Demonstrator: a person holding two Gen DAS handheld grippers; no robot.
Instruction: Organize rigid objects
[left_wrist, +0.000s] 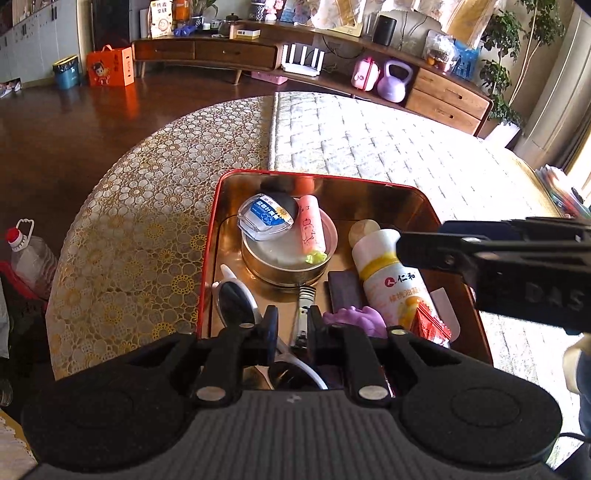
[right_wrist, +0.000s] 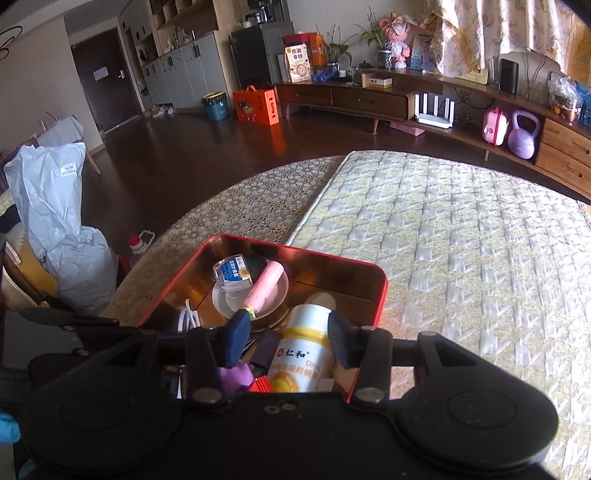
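A red tin box (left_wrist: 207, 258) with a gold inside stands on the table. It holds a round tin (left_wrist: 288, 266) bearing a pink tube (left_wrist: 312, 229) and a clear blue-labelled case (left_wrist: 266, 218), plus white-framed sunglasses (left_wrist: 236, 302), a nail clipper (left_wrist: 304, 310), a purple toy (left_wrist: 354, 319) and a white bottle with a yellow band (left_wrist: 388, 273). My left gripper (left_wrist: 293, 325) hovers low over the box, jaws a narrow gap apart, the clipper lying in that gap with a slit on its left. My right gripper (right_wrist: 288, 334) is open astride the white bottle (right_wrist: 306, 347), pads off it.
The box (right_wrist: 380, 291) sits where a gold floral tablecloth (left_wrist: 140, 236) meets a quilted pale mat (right_wrist: 461, 240). A water bottle with a red cap (left_wrist: 27, 254) stands on the floor at the left. A grey bag (right_wrist: 59, 221) rests on a chair at the left.
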